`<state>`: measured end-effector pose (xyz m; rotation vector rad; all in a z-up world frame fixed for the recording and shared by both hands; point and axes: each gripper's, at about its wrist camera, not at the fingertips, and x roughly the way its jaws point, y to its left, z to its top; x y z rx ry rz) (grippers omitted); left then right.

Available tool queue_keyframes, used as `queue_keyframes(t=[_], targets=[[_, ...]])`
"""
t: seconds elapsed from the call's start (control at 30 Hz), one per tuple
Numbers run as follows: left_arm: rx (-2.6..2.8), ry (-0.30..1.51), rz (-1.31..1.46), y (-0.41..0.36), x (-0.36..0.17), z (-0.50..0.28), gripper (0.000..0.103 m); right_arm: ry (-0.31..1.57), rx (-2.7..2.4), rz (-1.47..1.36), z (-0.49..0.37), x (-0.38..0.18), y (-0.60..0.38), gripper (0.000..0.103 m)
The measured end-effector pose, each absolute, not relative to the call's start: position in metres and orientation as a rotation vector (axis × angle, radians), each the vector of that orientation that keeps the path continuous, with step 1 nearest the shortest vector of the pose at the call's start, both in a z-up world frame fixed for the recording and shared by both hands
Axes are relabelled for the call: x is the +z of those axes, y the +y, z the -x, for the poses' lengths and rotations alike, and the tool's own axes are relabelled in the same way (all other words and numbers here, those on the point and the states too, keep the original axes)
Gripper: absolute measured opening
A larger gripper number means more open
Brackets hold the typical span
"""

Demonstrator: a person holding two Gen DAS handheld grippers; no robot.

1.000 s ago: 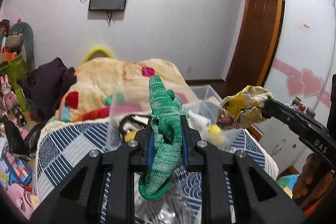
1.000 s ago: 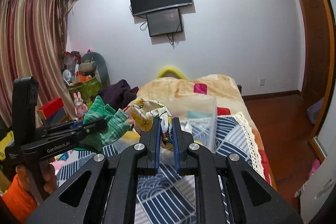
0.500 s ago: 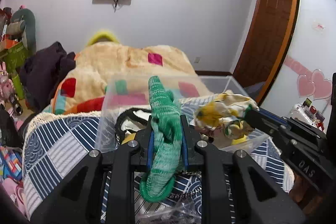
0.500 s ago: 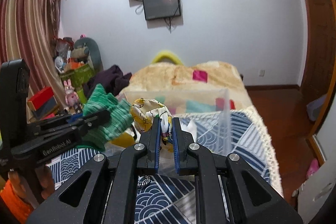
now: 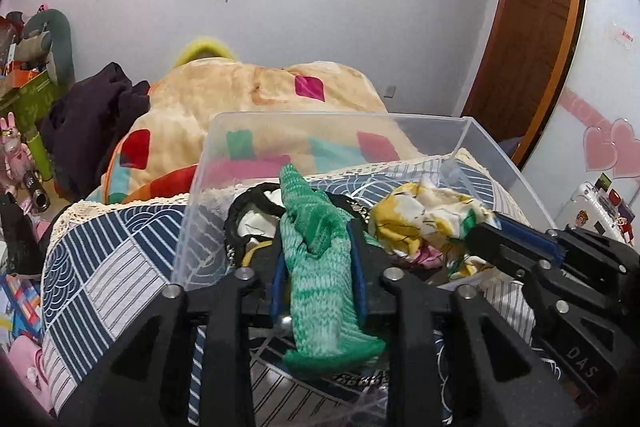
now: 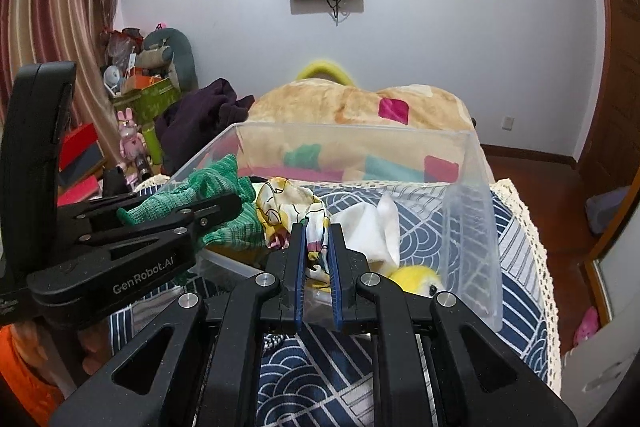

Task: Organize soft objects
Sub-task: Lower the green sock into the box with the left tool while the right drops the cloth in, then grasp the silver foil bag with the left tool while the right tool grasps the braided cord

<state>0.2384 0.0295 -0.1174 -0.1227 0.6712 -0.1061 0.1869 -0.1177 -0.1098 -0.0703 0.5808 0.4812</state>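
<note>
Left tongs (image 5: 318, 267) are pinching my green knit sock (image 5: 320, 275), right tongs (image 6: 316, 259) are pinching the yellow floral cloth (image 6: 288, 203), both hovering over the clear plastic bin (image 6: 476, 227) on the bed (image 6: 520, 235).

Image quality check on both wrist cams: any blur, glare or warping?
Left wrist: heavy fisheye bowing the door frame, dark vignette corners; green knit glove sharp. Right wrist: same barrel warp, curtain bent; clear bin wall shows mild sheen; yellow-patterned cloth sharp, no motion blur.
</note>
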Motion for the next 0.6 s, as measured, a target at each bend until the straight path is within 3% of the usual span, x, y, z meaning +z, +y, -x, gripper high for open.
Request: queue_keyframes(t=[0.13,0.23,0.33,0.6], targets=[[-0.106,0.672,0.117,0.032,-0.113,-0.231,0.05,0.59,0.476,0.083,-0.185,-0.108,-0.12,0.021],[-0.113,0.664,0.12,0.035,-0.107,-0.224,0.054,0.582,0.47,0.081,-0.181,-0.106,-0.125,0.038],[-0.116,0.652,0.12,0.038,-0.099,-0.213,0.061,0.561,0.463,0.072,-0.173,-0.102,-0.132,0.048],[-0.114,0.619,0.092,0.04,-0.082,-0.179,0.092,0.525,0.46,0.04,-0.152,-0.096,-0.151,0.06]])
